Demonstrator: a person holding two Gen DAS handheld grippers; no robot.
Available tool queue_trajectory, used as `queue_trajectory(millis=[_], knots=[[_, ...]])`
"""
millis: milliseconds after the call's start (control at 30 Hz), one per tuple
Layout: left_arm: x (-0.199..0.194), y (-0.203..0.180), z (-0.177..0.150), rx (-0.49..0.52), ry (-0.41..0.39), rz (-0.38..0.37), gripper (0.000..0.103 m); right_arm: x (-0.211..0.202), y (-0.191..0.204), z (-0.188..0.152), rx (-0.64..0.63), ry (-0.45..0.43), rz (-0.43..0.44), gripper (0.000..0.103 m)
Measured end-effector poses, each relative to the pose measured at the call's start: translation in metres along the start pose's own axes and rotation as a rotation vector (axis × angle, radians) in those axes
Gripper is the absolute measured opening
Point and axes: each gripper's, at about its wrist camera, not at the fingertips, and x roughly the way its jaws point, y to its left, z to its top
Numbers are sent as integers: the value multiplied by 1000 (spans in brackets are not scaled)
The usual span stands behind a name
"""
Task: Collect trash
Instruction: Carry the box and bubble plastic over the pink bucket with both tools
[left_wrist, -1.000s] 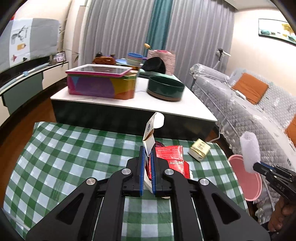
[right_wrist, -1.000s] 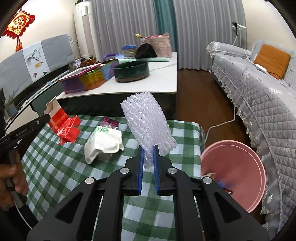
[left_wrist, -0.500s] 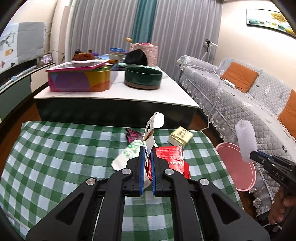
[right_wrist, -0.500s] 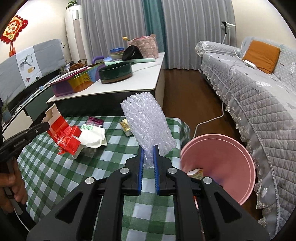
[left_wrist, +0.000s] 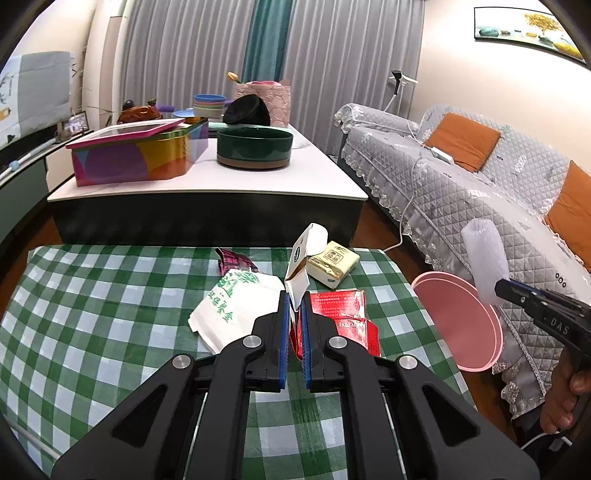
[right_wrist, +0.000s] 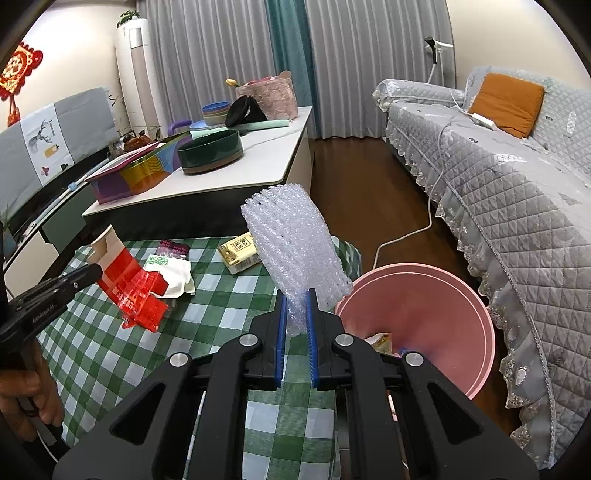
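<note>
Both tongs are loaded: the right tongs (right_wrist: 295, 314) pinch a bubble wrap wad (right_wrist: 295, 247) beside the pink bin (right_wrist: 417, 317), the left tongs (left_wrist: 293, 317) pinch a red carton (right_wrist: 129, 284) over the worktop (left_wrist: 92, 295); next, I'd guess, the wrap goes over the bin's mouth and drops

Open pink bin (right_wrist: 436, 295) beside table edge (right_wrist: 351, 251)

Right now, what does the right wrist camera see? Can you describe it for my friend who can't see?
The right gripper has its jaws shut on a roll of bubble wrap, held near a pink bin that stands beside a green checked table. At left, the left gripper holds a flattened red carton above the table, where more wrappers lie.
</note>
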Motion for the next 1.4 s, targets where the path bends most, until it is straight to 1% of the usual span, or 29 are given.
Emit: queue_trajectory(millis=[267, 733, 900, 1200, 1267, 1333, 1400], knots=[[3, -13, -3, 21, 10, -17, 6, -4, -6, 1, 9, -7, -20, 10], [10, -49, 1, 76, 31, -67, 6, -10, -34, 7, 61, -12, -76, 10], [13, -65, 3, 94, 35, -88, 6, -14, -53, 12, 90, -23, -111, 10], [24, -95, 8, 111, 43, -128, 6, -24, -99, 21, 176, -35, -180, 11], [27, -99, 9, 114, 45, -134, 6, -25, -105, 22, 181, -30, -191, 11], [31, -106, 11, 116, 48, -143, 6, -24, -110, 23, 170, -25, -219, 11], [34, -112, 11, 121, 51, -151, 6, -23, -114, 23, 179, -21, -223, 11]])
